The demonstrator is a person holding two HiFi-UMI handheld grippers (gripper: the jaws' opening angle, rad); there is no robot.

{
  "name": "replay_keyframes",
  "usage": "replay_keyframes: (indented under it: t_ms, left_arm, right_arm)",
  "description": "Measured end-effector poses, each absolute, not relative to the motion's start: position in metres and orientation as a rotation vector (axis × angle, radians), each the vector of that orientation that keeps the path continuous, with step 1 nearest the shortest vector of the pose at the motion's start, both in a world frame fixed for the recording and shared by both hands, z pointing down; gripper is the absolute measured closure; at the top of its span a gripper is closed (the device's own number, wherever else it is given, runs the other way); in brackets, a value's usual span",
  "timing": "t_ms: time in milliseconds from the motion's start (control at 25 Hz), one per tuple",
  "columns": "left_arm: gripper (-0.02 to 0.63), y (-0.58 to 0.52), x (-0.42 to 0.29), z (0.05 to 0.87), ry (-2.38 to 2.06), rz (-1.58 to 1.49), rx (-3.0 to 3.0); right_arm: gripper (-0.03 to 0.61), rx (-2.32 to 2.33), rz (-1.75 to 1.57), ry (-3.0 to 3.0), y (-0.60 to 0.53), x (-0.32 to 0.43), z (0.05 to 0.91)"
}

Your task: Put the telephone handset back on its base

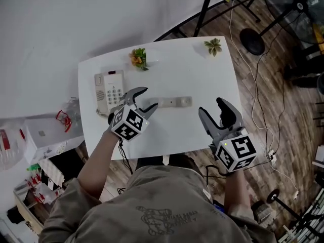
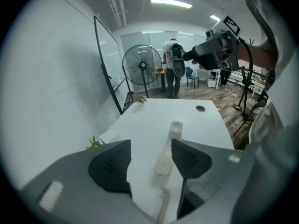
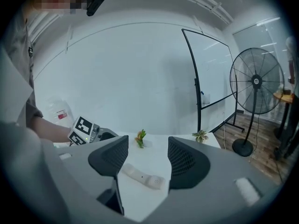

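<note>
The white telephone base (image 1: 110, 91) with its keypad stands at the left of the white table (image 1: 202, 75). The handset (image 1: 172, 102) lies flat on the table to the right of the base, off its cradle. My left gripper (image 1: 149, 98) is open, with its jaws around the handset's left end but not touching it. In the left gripper view the handset (image 2: 167, 148) lies between the open fingers (image 2: 112, 164), and its coiled cord (image 2: 163, 204) runs back under them. My right gripper (image 1: 211, 106) is open and empty, to the right of the handset (image 3: 142, 176).
Two small potted plants (image 1: 138, 58) (image 1: 213, 46) stand along the table's far edge. Stands, a fan base and cables (image 1: 263, 100) cover the wooden floor on the right. Boxes and clutter (image 1: 40, 140) sit left of the table. A person (image 2: 173, 69) stands far off.
</note>
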State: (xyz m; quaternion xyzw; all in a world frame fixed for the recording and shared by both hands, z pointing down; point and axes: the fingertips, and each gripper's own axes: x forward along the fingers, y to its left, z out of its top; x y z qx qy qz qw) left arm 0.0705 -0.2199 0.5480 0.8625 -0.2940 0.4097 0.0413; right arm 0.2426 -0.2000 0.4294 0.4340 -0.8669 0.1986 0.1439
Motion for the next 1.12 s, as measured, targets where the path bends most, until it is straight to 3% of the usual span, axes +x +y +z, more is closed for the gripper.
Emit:
replay_keyframes:
  t_ms: [640,840,1120]
  left_arm:
    - [0.325,-0.202,0.086,0.678,-0.421,1.579,2.55]
    - [0.353,-0.202,0.087,0.691,-0.346,1.631,2.541]
    - [0.359,-0.197,0.091,0.686,-0.334,1.435,2.45]
  right_arm:
    - [0.298,1.217,0.671,-2.382,-0.181,0.23,0.483]
    - [0.299,1.217,0.697,-2.357,-0.174,0.227,0.495]
    - [0.304,1.207,0.745,-2.331,-0.167,0.222,0.509]
